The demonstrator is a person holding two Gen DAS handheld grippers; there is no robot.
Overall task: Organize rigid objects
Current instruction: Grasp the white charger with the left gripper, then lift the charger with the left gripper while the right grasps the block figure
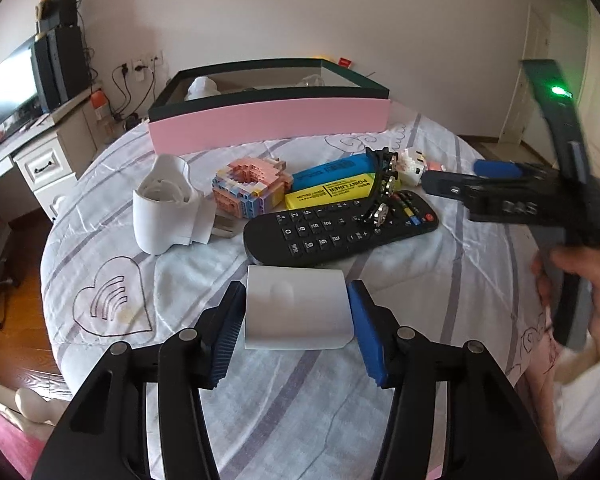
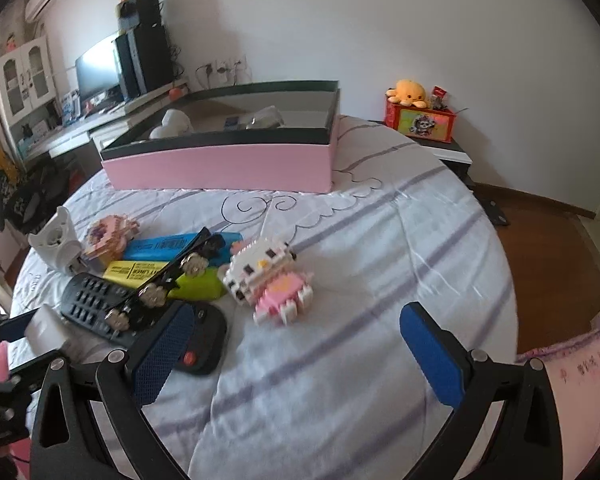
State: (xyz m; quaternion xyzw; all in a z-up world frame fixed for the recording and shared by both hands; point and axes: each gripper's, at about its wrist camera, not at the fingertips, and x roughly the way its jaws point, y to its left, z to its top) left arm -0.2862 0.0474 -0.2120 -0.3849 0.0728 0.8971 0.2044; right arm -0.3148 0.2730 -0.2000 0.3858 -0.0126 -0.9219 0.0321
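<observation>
Clamping a small white box (image 1: pixel 296 308) between its blue pads, the left tool (image 1: pixel 296 320) makes the pick on a striped bed (image 2: pixel 380 260); next comes the lift toward the pink storage box (image 1: pixel 268 124) behind. The right tool (image 2: pixel 296 356), jaws apart and empty, hovers near a block-built cat figure (image 2: pixel 268 276) in a bedroom with a wooden floor (image 2: pixel 556 264).

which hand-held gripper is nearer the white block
Left. The left hand-held gripper has its pads on both sides of the white block; the right hand-held gripper hangs open beyond the remote control.
</observation>
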